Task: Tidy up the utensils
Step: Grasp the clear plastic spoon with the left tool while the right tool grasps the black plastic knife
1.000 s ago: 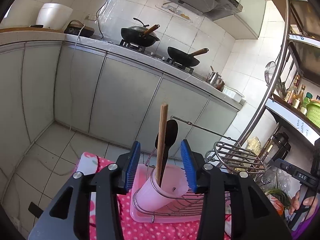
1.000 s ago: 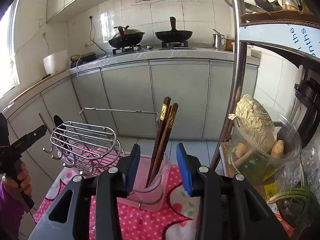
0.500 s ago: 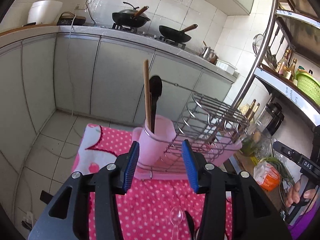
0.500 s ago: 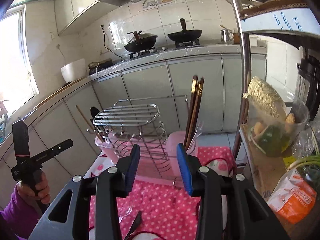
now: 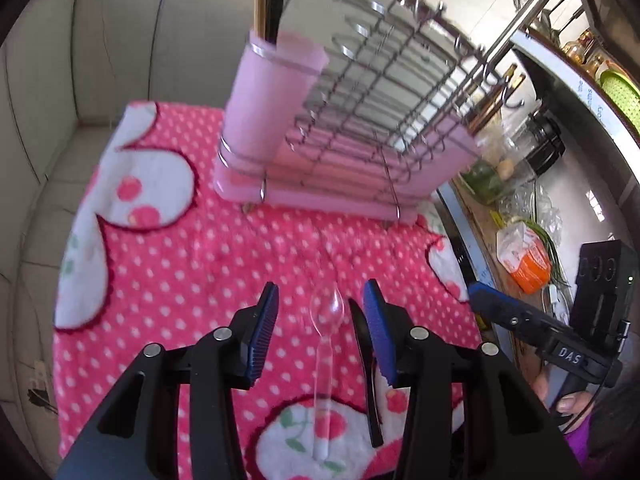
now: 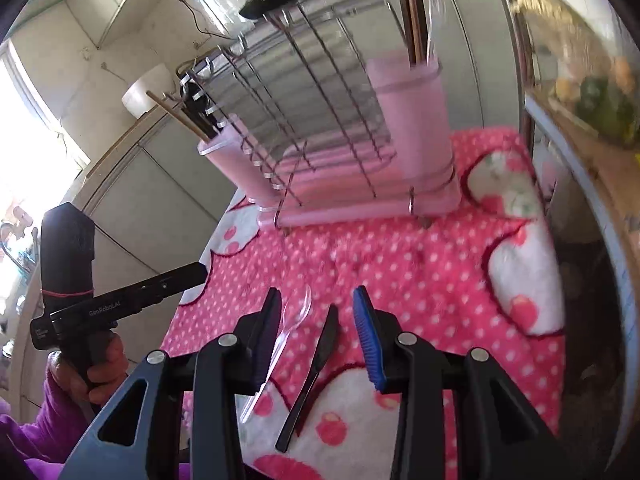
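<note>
A clear plastic spoon (image 5: 326, 320) and a black plastic knife (image 5: 362, 360) lie side by side on the pink dotted cloth (image 5: 180, 280). My left gripper (image 5: 320, 300) hangs open just above them, with the spoon's bowl between its blue pads. My right gripper (image 6: 317, 300) is above the same pair. Its jaws are closing, and the knife (image 6: 316, 364) lies between them untouched, with the spoon (image 6: 294, 316) by the left finger. Behind stands a pink wire rack (image 5: 320, 196). Its left cup (image 5: 272, 100) holds a wooden chopstick and a black spoon, and its right cup (image 6: 412, 120) holds brown chopsticks.
A steel shelf pole (image 5: 520, 20) rises at the right of the table. Beside it are an orange packet (image 5: 524, 268), green onions and jars. Grey cabinets (image 5: 100, 40) and the floor lie beyond the cloth's left edge. A person's hand (image 6: 100, 364) grips the left tool.
Both grippers have dropped and tipped down from the kitchen counter toward the cloth. The rack has slid up the views, and the spoon and knife have come in between the fingers.
</note>
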`<state>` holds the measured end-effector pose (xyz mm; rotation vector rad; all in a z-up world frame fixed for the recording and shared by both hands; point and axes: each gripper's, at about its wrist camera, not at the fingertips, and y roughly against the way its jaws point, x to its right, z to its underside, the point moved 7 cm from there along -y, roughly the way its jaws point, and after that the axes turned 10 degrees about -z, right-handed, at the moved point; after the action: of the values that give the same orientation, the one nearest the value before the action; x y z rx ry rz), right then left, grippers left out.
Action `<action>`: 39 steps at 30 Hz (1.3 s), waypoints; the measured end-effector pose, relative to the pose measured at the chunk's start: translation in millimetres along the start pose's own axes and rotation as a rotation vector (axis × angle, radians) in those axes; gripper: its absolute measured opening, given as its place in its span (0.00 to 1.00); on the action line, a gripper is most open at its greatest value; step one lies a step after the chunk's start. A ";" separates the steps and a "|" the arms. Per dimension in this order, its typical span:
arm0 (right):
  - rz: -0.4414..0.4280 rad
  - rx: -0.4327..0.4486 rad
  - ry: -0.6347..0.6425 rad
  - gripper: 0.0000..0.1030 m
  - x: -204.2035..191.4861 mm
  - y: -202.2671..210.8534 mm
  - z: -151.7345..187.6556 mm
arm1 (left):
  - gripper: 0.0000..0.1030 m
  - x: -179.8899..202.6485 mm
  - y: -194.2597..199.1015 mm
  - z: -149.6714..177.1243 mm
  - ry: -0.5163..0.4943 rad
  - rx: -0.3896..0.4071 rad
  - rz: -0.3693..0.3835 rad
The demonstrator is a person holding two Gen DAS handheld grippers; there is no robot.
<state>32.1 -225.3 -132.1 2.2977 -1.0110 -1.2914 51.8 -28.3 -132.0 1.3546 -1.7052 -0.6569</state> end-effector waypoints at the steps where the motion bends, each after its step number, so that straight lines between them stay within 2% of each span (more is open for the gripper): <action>1: -0.009 -0.014 -0.022 0.32 3.3 -3.9 4.3 | 0.43 2.0 -4.4 3.0 -0.007 -0.022 0.007; 6: -0.061 -0.072 -0.113 0.28 18.3 -19.2 21.3 | 0.43 17.1 -27.6 17.0 -0.078 -0.134 0.002; 14: -0.105 -0.104 -0.158 0.27 25.0 -25.0 25.4 | 0.41 30.3 -65.4 27.4 -0.149 -0.286 -0.048; 20: -0.123 -0.128 -0.183 0.27 32.5 -30.5 26.6 | 0.27 33.9 -88.5 29.1 -0.160 -0.357 -0.087; 26: -0.150 -0.158 -0.220 0.27 40.6 -42.4 26.9 | 0.23 37.3 -107.2 28.3 -0.179 -0.390 -0.121; 29: -0.160 -0.181 -0.226 0.27 42.0 -48.5 26.8 | 0.19 41.2 -112.3 26.8 -0.182 -0.382 -0.118; 30: -0.164 -0.189 -0.230 0.27 42.1 -50.6 26.4 | 0.16 40.4 -113.5 26.9 -0.181 -0.376 -0.114; 31: -0.168 -0.197 -0.235 0.27 42.0 -52.8 26.3 | 0.08 38.9 -111.9 27.2 -0.179 -0.369 -0.111; 33: -0.169 -0.213 -0.241 0.27 41.6 -58.9 26.4 | 0.03 33.6 -105.0 29.1 -0.169 -0.357 -0.096; 39: -0.148 -0.255 -0.247 0.27 44.0 -78.9 25.8 | 0.03 21.3 -84.0 28.2 -0.138 -0.294 -0.059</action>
<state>59.0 -199.8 -218.4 2.0882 -0.7067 -1.6902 69.5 -74.8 -208.3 1.1768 -1.6044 -1.0125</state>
